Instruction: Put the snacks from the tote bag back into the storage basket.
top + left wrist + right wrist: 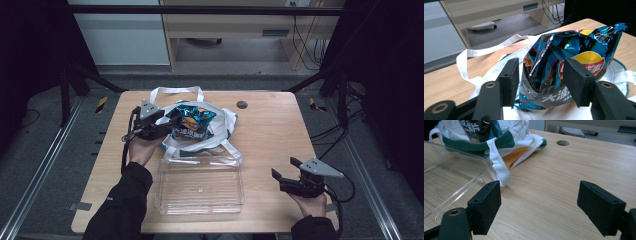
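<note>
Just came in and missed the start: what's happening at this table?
A person holds a gripper in each hand. The left gripper has its open jaws around a blue chip bag sitting on a white tote bag. The right gripper waits open over bare table, beside an empty clear tray.

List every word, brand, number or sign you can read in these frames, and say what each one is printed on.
"大波" in large white characters on the lower front of the chip bag, seen between the open left tongs; the character after it is hidden.
Smaller white line under it: too blurred to read.
Red and yellow round brand logo on the bag: lettering not legible.
White characters on the bag in the right gripper view: cut off and blurred.
Tote bag, clear tray, table: no text.
</note>
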Demonstrator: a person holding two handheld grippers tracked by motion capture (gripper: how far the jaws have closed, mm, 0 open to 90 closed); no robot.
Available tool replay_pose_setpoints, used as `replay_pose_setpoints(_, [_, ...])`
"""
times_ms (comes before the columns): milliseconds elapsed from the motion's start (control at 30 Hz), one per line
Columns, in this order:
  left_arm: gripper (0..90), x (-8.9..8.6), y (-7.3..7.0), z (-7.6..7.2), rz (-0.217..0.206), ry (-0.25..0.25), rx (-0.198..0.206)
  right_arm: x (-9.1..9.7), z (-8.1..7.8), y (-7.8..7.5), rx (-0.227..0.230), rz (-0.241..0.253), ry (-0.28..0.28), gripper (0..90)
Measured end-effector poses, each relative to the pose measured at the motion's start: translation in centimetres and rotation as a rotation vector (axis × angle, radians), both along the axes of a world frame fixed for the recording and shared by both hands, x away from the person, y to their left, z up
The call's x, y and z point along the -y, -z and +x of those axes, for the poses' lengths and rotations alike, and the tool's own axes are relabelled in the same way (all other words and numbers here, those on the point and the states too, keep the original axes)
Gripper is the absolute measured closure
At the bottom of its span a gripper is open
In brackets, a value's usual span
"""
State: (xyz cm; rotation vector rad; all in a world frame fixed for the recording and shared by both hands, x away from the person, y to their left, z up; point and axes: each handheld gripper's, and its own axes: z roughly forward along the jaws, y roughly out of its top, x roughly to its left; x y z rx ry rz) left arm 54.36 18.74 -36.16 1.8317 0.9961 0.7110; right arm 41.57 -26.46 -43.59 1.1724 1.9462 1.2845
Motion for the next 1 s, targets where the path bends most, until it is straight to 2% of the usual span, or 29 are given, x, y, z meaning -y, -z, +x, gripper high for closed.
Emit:
replay_pose_setpoints(267, [55.9,0.5,0.4,0.9,0.002,0.013,-0.025,0.1,0.0,0.0,-0.001,0.001,0.0,19.6])
replay_pose_setpoints(433, [67.7,0.5,0.7,1.5,-0.034,0.023,-0.048,0.1,0.0,-0.1,-0.001,0.005,-0.001,19.7])
replay_pose_setpoints(467, [67.7,0.5,0.7,1.6,-0.045,0.025,-0.053,0.1,0.0,-0.1,-0.001,0.005,-0.001,19.7])
replay_pose_setpoints(667, [81.3,0.2,0.9,1.8,-0.069,0.046,-0.072,0.1,0.0,0.0,-0.003,-0.001,-0.004,19.8])
replay_pose_setpoints(800, [87.2,0.6,1.0,1.6,-0.062,0.053,-0.063,0.1,0.0,0.0,-0.004,-0.002,-0.004,19.9])
replay_pose_setpoints(1000, [87.4,0.9,1.0,1.4,-0.049,0.074,-0.049,0.1,0.0,0.0,-0.004,-0.002,-0.006,20.0])
